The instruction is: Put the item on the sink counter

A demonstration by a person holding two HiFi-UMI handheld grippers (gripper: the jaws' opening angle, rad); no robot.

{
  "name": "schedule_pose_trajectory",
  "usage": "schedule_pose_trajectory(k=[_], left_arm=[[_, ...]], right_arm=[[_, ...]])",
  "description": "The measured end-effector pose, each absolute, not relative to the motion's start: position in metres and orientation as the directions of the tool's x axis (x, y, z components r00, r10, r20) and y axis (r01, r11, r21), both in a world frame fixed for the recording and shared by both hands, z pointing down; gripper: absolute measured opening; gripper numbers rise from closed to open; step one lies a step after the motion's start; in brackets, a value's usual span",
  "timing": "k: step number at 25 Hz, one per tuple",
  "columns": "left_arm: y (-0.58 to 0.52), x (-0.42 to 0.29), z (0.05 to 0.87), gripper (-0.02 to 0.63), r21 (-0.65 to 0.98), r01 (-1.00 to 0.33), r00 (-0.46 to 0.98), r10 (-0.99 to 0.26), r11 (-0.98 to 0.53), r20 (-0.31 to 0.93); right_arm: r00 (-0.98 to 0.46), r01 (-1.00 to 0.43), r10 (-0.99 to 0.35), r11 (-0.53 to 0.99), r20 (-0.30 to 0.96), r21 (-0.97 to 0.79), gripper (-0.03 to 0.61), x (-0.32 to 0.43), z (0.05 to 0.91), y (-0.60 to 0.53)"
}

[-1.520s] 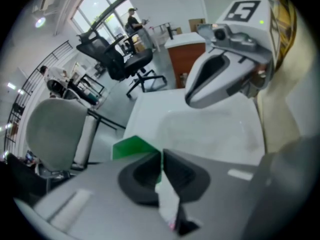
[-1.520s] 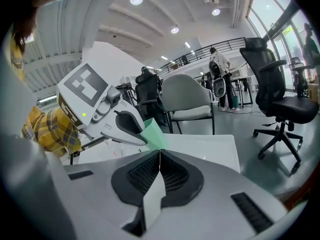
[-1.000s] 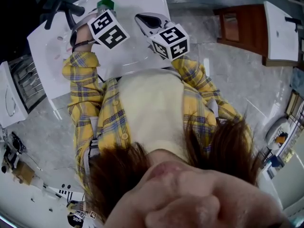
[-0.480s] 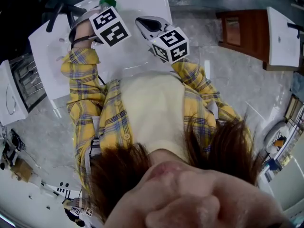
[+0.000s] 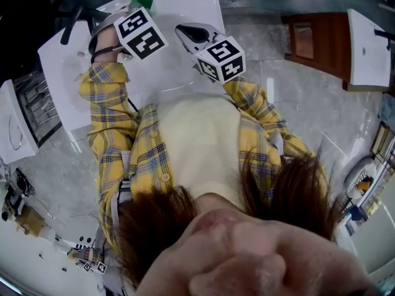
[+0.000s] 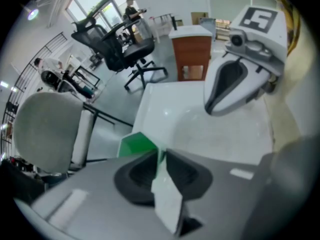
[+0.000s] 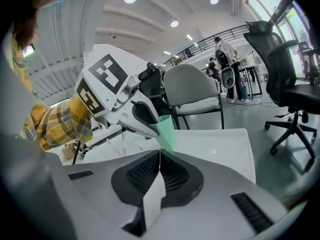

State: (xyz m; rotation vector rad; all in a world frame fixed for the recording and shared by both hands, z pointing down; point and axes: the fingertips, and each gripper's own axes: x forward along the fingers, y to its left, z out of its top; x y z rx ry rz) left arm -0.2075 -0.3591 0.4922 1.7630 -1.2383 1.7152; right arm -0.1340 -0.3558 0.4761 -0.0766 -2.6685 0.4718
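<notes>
Green cup (image 7: 165, 129) stands at the counter's (image 5: 185, 66) far edge, its wall between left gripper (image 6: 161, 155) jaws, which are opening. Right gripper (image 7: 159, 155) clenched, empty. Let cup settle flat; withdraw left straight, clear of the rim.

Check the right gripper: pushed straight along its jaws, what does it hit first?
Most likely the green cup, dead ahead of the shut right gripper. The left gripper, its jaws opening with the cup between them, is right beside that line. Depth is unclear.
</notes>
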Motion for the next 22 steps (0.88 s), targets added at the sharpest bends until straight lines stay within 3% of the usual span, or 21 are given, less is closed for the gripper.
schedule_pose_trajectory(k=[13,22], left_arm=[[-0.363,-0.215,0.480,0.137,-0.407,-0.771,-0.187,-0.437,-0.490,0.880],[-0.350,-0.211,0.461,0.143,-0.436,-0.777,-0.174,-0.512,-0.453,0.841]], right_arm=[[-0.904,-0.030,0.117,0.942,0.410,-0.335,0.015,-0.133,0.475,-0.353],[-0.907,-0.034,0.103,0.949,0.409,-0.314,0.015,-0.134,0.467,-0.337]])
